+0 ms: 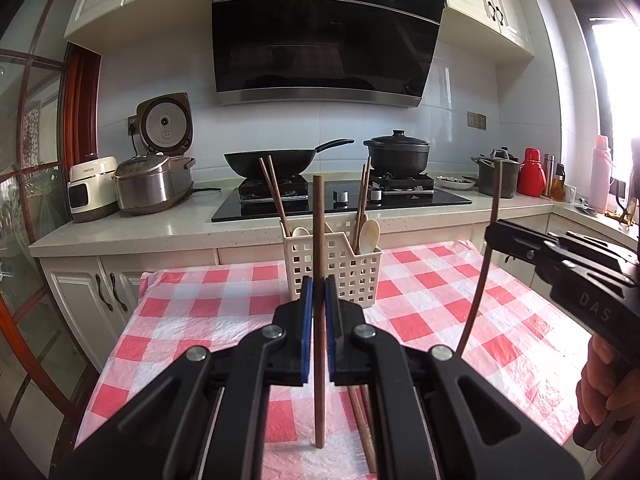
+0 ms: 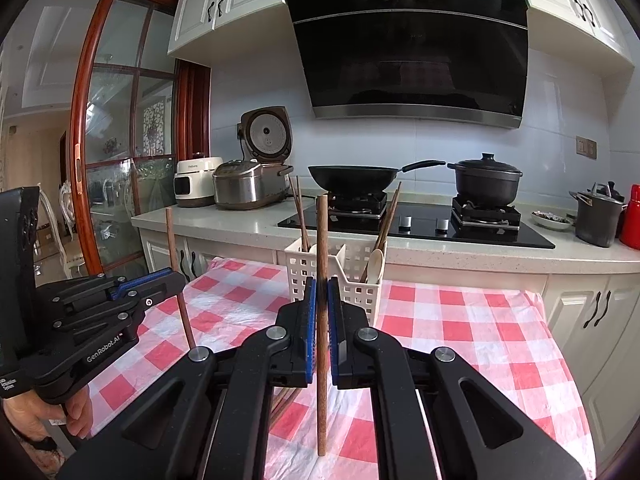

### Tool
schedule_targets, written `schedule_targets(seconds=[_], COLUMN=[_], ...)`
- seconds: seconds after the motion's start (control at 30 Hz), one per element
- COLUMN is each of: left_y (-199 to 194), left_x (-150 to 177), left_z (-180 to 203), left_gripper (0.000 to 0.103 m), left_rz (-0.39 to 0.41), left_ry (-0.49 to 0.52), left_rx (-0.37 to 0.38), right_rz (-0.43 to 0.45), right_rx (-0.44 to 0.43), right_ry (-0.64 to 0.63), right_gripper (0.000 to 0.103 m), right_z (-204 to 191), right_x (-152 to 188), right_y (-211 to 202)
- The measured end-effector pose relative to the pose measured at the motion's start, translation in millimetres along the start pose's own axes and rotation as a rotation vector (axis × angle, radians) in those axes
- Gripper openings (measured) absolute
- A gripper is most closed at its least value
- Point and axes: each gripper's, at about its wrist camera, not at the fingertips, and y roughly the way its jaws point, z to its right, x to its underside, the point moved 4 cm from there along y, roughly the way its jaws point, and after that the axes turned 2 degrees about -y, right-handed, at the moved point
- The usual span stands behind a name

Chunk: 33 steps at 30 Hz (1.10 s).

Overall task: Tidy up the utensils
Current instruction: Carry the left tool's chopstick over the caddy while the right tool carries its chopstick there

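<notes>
Your left hand-held gripper [image 1: 319, 300] is clamped on an upright chopstick [image 1: 319, 248] at frame centre; your right hand-held gripper [image 2: 321, 304] pinches another chopstick [image 2: 321, 248]. Just behind both, the white basket [image 1: 340, 268] stands on the checkered bench [image 1: 420, 304], holding chopsticks and spoons.

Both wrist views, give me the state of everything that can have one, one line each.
left gripper: shut on an upright chopstick
right gripper: shut on a second chopstick
utensil basket: upright, holding chopsticks and spoons
rice cooker: lid open
black pot: lidded
</notes>
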Motion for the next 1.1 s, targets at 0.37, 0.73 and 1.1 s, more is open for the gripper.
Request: schedule_targets(seconds=[0.37, 0.73, 1.1], left_y=[0.7, 13.0, 36.5], left_x=[-10.4, -27.0, -72.4], left_z=[-2.9, -4.2, -21.8], left_gripper=[0.006, 0.006, 0.006], left_rz=[0.019, 0.013, 0.020], left_ry=[0.008, 0.008, -0.002], left_rx=[-0.001, 0.019, 0.026], right_rz=[0.004, 0.022, 0.033], right_rx=[0.010, 0.010, 0.015], right_ry=[-0.003, -0.043, -0.061], right_gripper=[0.005, 0.005, 0.005], right_z=[6.4, 4.8, 9.8], right_x=[-12.0, -36.1, -70.1], right_y=[11.6, 30.8, 61.3])
